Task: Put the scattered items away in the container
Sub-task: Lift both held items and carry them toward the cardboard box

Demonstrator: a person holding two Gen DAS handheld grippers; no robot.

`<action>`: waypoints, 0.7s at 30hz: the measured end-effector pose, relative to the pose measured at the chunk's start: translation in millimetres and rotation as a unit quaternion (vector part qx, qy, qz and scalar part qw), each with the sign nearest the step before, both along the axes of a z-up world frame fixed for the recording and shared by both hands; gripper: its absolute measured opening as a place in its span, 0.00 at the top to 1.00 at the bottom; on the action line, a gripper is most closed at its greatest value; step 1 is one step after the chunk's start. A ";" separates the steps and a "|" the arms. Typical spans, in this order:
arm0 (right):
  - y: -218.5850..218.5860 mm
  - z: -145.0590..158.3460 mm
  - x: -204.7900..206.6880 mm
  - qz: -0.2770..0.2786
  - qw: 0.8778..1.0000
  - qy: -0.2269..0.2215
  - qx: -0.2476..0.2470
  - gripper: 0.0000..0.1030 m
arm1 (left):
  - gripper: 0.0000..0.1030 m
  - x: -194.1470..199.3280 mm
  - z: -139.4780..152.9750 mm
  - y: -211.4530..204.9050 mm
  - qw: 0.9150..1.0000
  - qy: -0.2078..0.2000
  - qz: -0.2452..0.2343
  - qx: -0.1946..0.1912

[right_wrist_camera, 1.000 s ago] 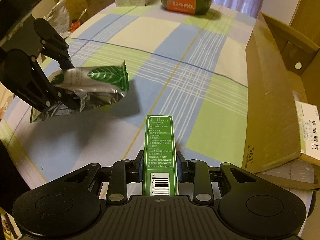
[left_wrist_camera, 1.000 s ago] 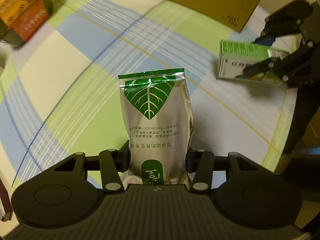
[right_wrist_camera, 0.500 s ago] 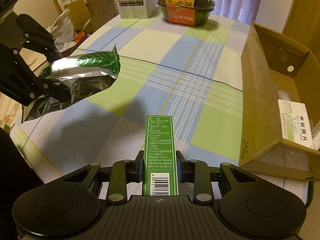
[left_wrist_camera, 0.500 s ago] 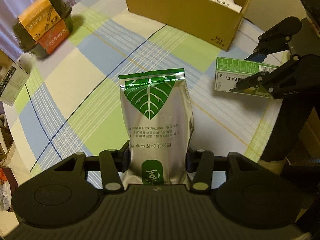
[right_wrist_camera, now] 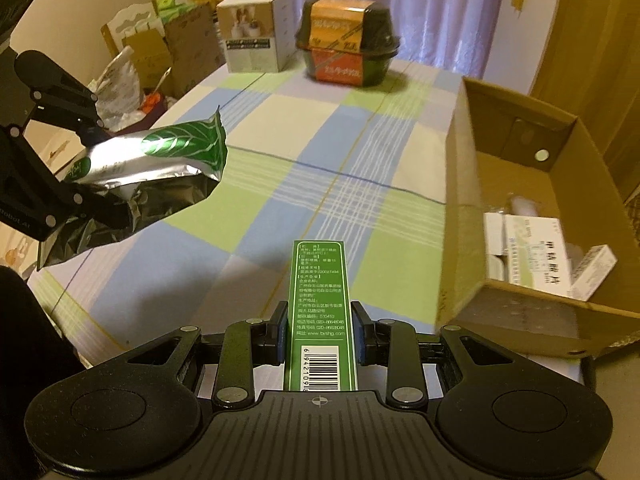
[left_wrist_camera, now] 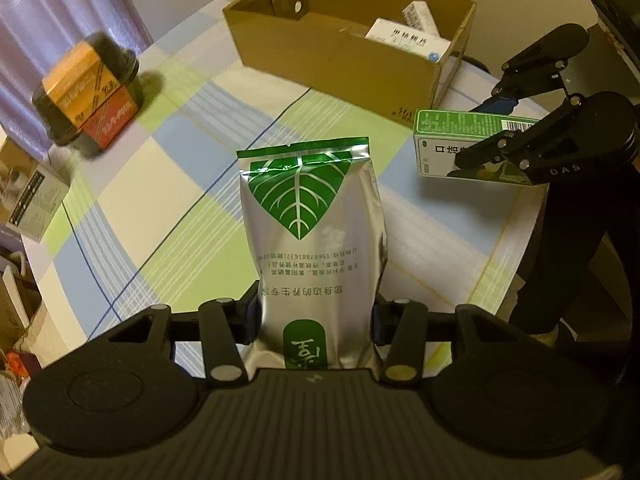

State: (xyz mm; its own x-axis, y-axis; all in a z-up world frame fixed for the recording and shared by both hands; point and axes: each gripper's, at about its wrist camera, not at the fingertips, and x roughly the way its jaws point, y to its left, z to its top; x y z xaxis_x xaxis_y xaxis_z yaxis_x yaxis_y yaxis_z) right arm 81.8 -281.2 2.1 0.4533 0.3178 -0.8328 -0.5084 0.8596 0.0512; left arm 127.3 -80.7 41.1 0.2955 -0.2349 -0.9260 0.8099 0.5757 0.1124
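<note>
Foil pouch (left_wrist_camera: 316,240) pinched in left gripper (left_wrist_camera: 316,320), above the checked tablecloth (left_wrist_camera: 168,184); lower end hidden. Right gripper (right_wrist_camera: 320,336) clamps green carton (right_wrist_camera: 320,304), near end cut off. Cardboard box (right_wrist_camera: 460,216) contents partly obscured.

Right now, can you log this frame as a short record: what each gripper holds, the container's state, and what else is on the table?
left gripper: shut on silver pouch, held above the table
right gripper: shut on green box, held above the table
cardboard box: open, white cartons inside
table: checked cloth; black bowl and white box at far end
</note>
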 end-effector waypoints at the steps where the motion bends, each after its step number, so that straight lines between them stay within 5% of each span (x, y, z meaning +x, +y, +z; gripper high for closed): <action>1: -2.9 2.8 -0.6 -0.002 1.000 -0.003 0.001 0.68 | 0.57 -0.9 1.6 -3.3 1.000 -0.001 -0.002 -0.001; 21: -78.0 69.5 20.8 -0.058 0.996 -0.069 0.012 0.68 | 0.57 18.3 35.6 -107.0 0.998 -0.022 -0.047 -0.038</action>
State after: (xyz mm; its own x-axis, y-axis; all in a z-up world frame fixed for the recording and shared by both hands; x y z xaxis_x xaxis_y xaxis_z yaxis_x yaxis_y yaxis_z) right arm 102.6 -359.1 71.6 0.5971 0.2757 -0.7533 -0.4098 0.9121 0.0091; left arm 145.6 -187.7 76.8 0.3083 -0.3330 -0.8911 0.8560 0.5058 0.1071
